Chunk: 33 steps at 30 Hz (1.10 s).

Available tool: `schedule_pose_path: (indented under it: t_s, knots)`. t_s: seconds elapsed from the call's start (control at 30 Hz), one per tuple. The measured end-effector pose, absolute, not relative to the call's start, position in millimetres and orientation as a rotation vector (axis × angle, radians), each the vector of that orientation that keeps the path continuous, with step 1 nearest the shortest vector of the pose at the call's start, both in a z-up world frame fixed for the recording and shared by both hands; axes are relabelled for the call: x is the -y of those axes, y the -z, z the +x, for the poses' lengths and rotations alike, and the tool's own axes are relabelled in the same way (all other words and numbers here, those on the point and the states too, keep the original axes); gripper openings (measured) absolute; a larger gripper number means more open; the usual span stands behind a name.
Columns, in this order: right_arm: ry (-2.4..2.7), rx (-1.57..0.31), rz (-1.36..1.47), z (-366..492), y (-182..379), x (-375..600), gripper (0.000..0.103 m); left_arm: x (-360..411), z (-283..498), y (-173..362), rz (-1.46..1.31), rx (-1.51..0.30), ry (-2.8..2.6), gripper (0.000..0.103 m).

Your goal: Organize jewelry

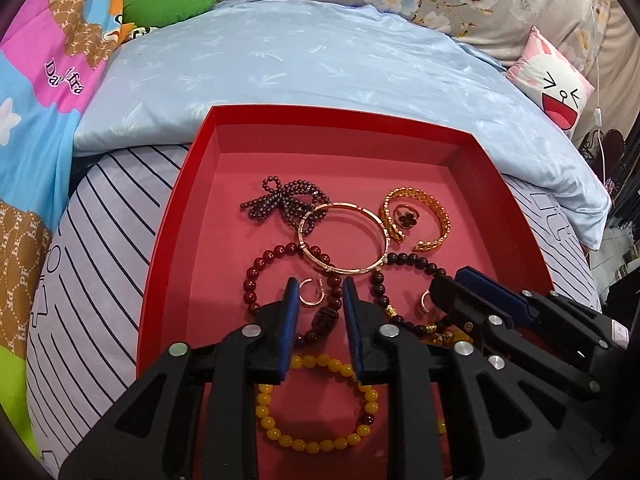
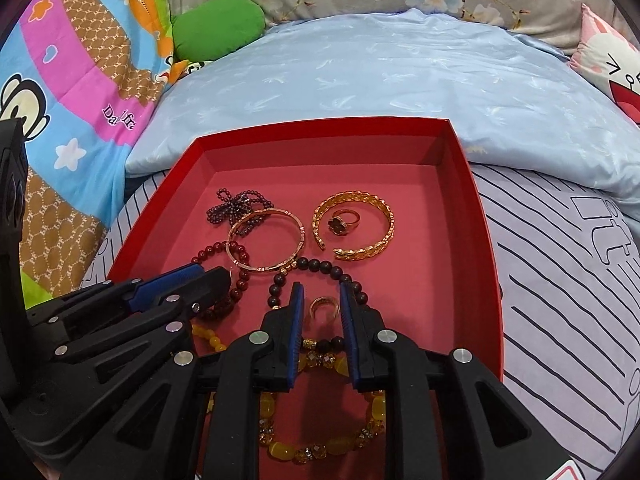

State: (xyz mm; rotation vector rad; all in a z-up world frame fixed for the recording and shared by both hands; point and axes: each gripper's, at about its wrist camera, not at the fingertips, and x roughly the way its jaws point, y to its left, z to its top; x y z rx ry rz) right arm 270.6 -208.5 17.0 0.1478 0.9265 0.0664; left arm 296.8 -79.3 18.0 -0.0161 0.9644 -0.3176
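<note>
Left wrist view: small rose-gold hoop earring (image 1: 311, 295) inside shallow red cardboard tray (image 1: 404, 117), between slightly parted, empty jaws of left gripper (image 1: 320, 304), likely snagging neighbouring dark-red bead bracelet (image 1: 256, 280) on closing.

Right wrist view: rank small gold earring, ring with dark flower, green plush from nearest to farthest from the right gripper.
From the right gripper:
1. Small gold earring: on the red tray floor, right between the fingertips, not gripped.
2. Ring with dark flower: farther up the red tray, inside the wide gold cuff.
3. Green plush: beyond the tray, upper left on the bedding.
</note>
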Motion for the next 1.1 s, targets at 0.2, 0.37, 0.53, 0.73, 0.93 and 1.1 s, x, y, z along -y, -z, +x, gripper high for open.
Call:
schedule_pose_path:
  t_s: [0.2, 0.37, 0.53, 0.73, 0.93, 1.1]
  knots:
    - [-0.060, -0.918, 0.148, 263.5, -21.5, 209.7, 0.019, 76.8, 293.4, -19.4, -0.018, -0.960, 0.314, 0.027]
    - [-0.052, -0.895, 0.139, 252.5, -34.3, 209.2, 0.019, 77.9, 283.1, -32.0, -0.001, -0.932, 0.309, 0.027]
    - [-0.022, -0.860, 0.135, 232.4, -52.4, 209.9, 0.024, 79.8, 260.9, -52.2, 0.032, -0.882, 0.301, 0.027]
    - [-0.012, -0.836, 0.155, 198.0, -68.1, 211.4, 0.027, 78.0, 230.1, -67.3, 0.050, -0.864, 0.304, 0.027]
    - [-0.008, -0.838, 0.181, 168.0, -72.8, 211.6, 0.027, 75.1, 200.5, -70.4, 0.056, -0.867, 0.298, 0.027]
    - [0.003, -0.838, 0.163, 147.6, -72.2, 206.1, 0.028, 72.3, 182.0, -70.5, 0.056, -0.869, 0.283, 0.027]
